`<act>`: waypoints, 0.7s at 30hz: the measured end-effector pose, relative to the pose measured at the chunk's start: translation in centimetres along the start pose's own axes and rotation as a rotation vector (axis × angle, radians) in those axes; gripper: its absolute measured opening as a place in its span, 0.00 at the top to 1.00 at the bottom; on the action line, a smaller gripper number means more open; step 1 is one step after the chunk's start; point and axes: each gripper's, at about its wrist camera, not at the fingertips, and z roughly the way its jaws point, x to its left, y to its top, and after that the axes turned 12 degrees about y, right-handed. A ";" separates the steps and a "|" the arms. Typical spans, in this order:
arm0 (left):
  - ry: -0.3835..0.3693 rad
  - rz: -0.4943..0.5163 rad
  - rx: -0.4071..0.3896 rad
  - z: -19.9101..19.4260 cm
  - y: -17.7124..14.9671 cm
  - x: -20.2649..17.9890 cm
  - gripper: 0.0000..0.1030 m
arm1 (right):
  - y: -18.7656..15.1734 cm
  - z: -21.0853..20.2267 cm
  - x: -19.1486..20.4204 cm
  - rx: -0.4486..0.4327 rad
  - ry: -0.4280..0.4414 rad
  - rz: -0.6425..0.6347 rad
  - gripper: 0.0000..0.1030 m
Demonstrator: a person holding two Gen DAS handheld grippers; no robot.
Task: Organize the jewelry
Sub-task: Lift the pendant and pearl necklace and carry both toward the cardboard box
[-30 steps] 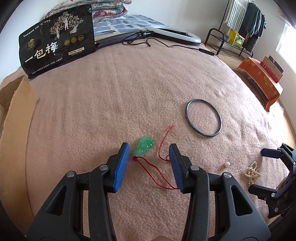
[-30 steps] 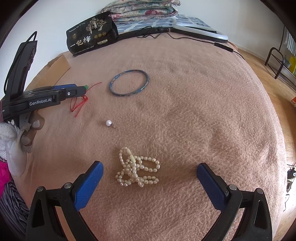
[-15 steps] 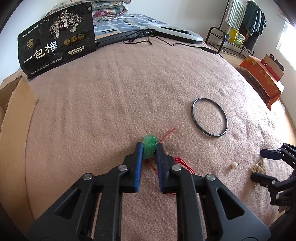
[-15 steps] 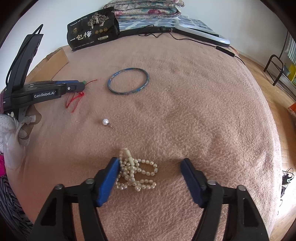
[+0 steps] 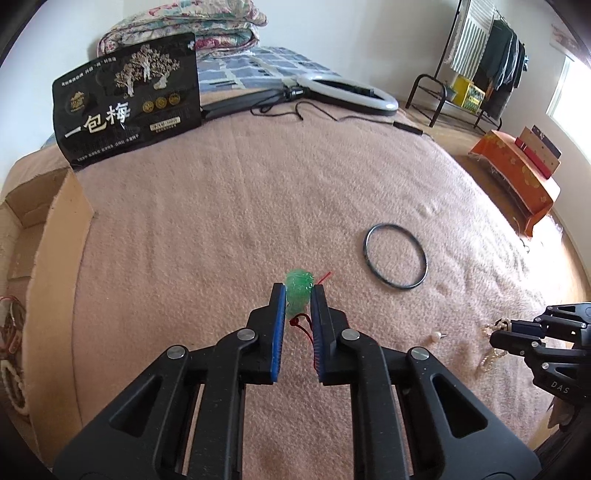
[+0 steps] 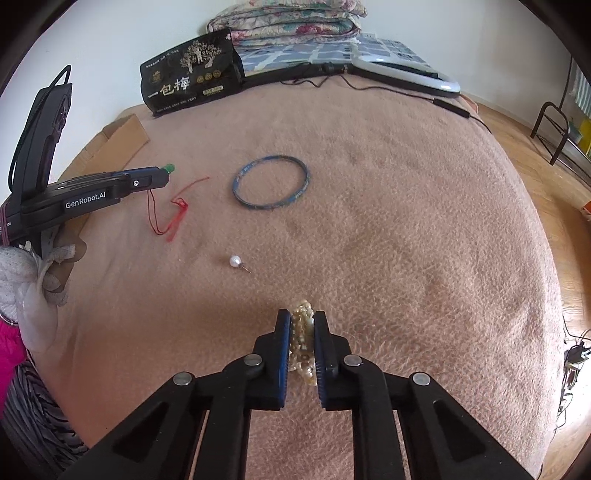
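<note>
Here the left gripper (image 5: 298,291) is closed tight on a green pendant (image 5: 297,291), whose top pokes out past the blue pads while its red cord (image 6: 173,218) trails down onto the pink blanket (image 6: 406,240). The right gripper (image 6: 302,325) is likewise clamped on a bunched pearl necklace (image 6: 303,339), with beads squeezed between the narrow jaws near the blanket's front edge. A single pearl pin (image 6: 235,261) lies loose between the two grippers, apart from both. A dark blue bangle (image 6: 270,182) rests flat farther back, just beside the cord's loose end. A black snack bag (image 5: 125,107) stands upright at the blanket's far side, near a ring light (image 5: 347,92) and folded quilts (image 6: 284,18).
</note>
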 end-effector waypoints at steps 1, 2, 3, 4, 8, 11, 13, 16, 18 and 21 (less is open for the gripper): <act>-0.004 -0.005 -0.006 -0.4 0.1 0.1 0.89 | 0.1 -0.2 0.1 -0.005 -0.001 -0.003 0.90; -0.008 -0.011 -0.014 -0.8 0.2 0.3 0.89 | 0.3 -0.5 0.3 -0.014 -0.001 -0.005 0.90; -0.013 -0.016 -0.022 -1.2 0.3 0.4 0.89 | 0.4 -0.7 0.4 -0.021 0.000 -0.006 0.90; -0.015 -0.021 -0.032 -1.7 0.4 0.6 0.89 | 0.6 -1.1 0.6 -0.032 0.001 -0.006 0.91; -0.035 -0.051 -0.065 -3.5 0.9 1.4 0.89 | 1.1 -2.3 1.0 -0.070 0.007 0.002 0.91; -0.047 -0.073 -0.095 -5.0 1.3 2.0 0.89 | 1.6 -3.0 1.5 -0.096 0.013 0.003 0.91; -0.048 -0.083 -0.116 -5.9 1.6 2.5 0.89 | 2.0 -3.3 1.9 -0.109 0.018 0.000 0.91; -0.054 -0.106 -0.141 -7.2 1.9 3.3 0.89 | 2.7 -4.0 2.7 -0.136 0.030 -0.004 0.92; -0.054 -0.115 -0.158 -8.0 2.0 3.9 0.89 | 3.3 -4.4 3.3 -0.156 0.038 -0.009 0.92; -0.057 -0.134 -0.182 -9.2 2.2 4.9 0.89 | 4.4 -5.0 4.2 -0.184 0.051 -0.017 0.92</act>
